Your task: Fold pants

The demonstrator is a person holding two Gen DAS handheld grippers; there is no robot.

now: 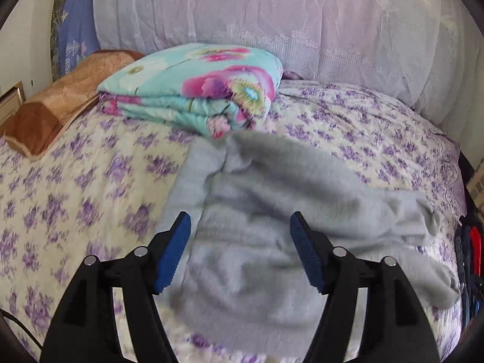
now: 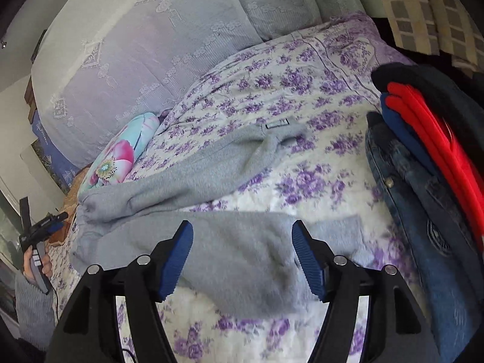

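Note:
Grey fleece pants (image 1: 272,211) lie crumpled on the purple-flowered bedspread (image 1: 75,187). In the right wrist view the pants (image 2: 211,175) spread in two legs, with a waistband label at the far end. My left gripper (image 1: 240,224) is open and empty, hovering just above the near part of the pants. My right gripper (image 2: 242,230) is open and empty above the nearer leg. The left gripper, held in a hand, also shows at the left edge of the right wrist view (image 2: 42,227).
A folded floral quilt (image 1: 196,90) and a brown pillow (image 1: 60,106) lie at the back left. A lilac lace-covered headboard (image 1: 272,15) stands behind. A stack of folded jeans and red and dark clothes (image 2: 429,166) sits at the right of the bed.

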